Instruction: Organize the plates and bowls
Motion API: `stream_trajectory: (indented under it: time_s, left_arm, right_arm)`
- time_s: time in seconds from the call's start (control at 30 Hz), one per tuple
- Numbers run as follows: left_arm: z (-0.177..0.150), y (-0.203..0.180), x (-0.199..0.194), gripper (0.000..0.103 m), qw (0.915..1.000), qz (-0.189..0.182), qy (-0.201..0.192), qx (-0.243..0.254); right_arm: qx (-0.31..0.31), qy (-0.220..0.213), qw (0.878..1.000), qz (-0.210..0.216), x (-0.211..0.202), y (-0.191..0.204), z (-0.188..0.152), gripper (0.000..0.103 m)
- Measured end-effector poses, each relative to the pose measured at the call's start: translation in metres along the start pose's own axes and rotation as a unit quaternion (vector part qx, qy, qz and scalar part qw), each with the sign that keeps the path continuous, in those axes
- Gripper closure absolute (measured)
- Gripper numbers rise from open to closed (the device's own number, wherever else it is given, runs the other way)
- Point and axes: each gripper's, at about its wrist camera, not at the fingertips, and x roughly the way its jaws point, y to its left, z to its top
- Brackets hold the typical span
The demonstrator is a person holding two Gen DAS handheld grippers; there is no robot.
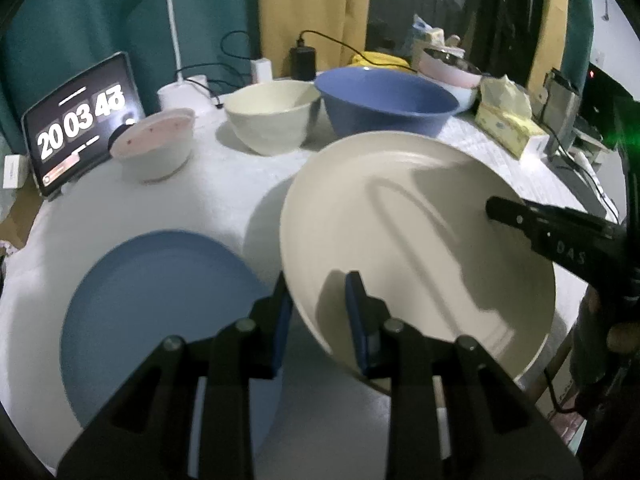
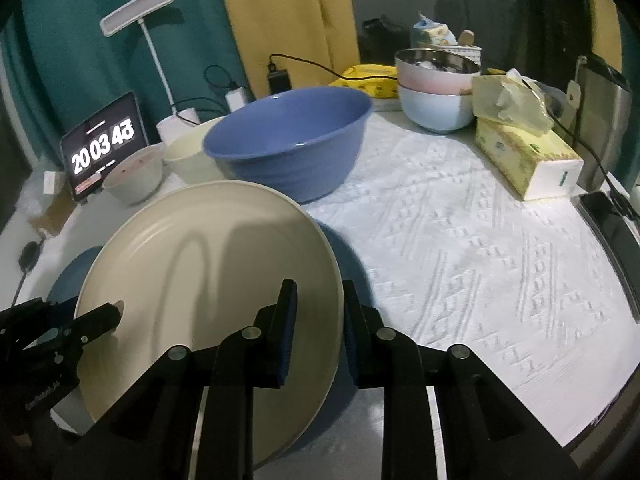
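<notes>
Both grippers, left gripper [image 1: 318, 304] and right gripper [image 2: 318, 312], are clamping opposite rims of the cream plate [image 1: 416, 216], carrying it tilted above the blue plate [image 1: 160, 304] near the table's [image 2: 460, 240] front edge, probably for stacking.

Matt cream plate [image 1: 416, 240], embossed white tablecloth [image 2: 460, 248]

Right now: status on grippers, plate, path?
Left gripper and right gripper both clamped on cream plate rim, plate airborne. Blue plate flat beside and below it. Path unobstructed.
</notes>
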Motion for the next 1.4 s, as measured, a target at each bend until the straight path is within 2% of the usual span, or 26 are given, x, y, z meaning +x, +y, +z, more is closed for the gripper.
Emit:
stream_trajectory:
  time_s: [0.23,0.53,0.6,0.67,0.93,1.1,1.23,1.3,1.4]
  left_arm:
    - [0.002,-0.015,0.018,0.074,0.9999,0.006,0.003,0.008]
    - [0.003,-0.020,0.032,0.070,0.9982,0.051,-0.008,0.031]
    - [0.001,-0.016,0.038,0.069,0.9987,0.042,0.016,0.023]
    - [-0.001,-0.015,0.039,0.068,0.9987,0.037,0.020,0.027]
    - [-0.008,-0.011,0.032,0.068,0.9985,0.042,0.020,0.028]
    - [-0.008,-0.004,0.027,0.068,0.9994,0.020,0.023,0.019]
    - [-0.009,-0.001,0.015,0.065,0.9998,0.011,0.008,0.015]
    - [-0.008,0.001,0.009,0.058,0.9999,0.005,-0.001,0.009]
    - [-0.005,0.005,-0.002,0.057,0.9998,0.005,-0.018,0.007]
  right_arm:
    - [-0.003,-0.003,1.000,-0.017,0.008,-0.014,0.001,0.078]
    - [-0.015,0.012,1.000,-0.014,0.024,-0.015,-0.003,0.078]
    - [-0.016,0.013,1.000,-0.013,0.025,-0.014,-0.003,0.078]
    - [-0.017,0.017,1.000,-0.012,0.025,-0.013,-0.002,0.076]
    - [-0.027,0.026,0.999,-0.014,0.025,0.001,-0.005,0.074]
    - [-0.023,0.028,0.999,-0.023,0.024,0.005,-0.005,0.073]
    - [-0.023,0.017,0.999,-0.043,0.016,0.006,-0.003,0.067]
    - [-0.021,0.011,0.999,-0.048,0.011,0.006,-0.001,0.066]
    - [-0.025,-0.001,0.998,-0.052,0.001,0.010,0.004,0.066]
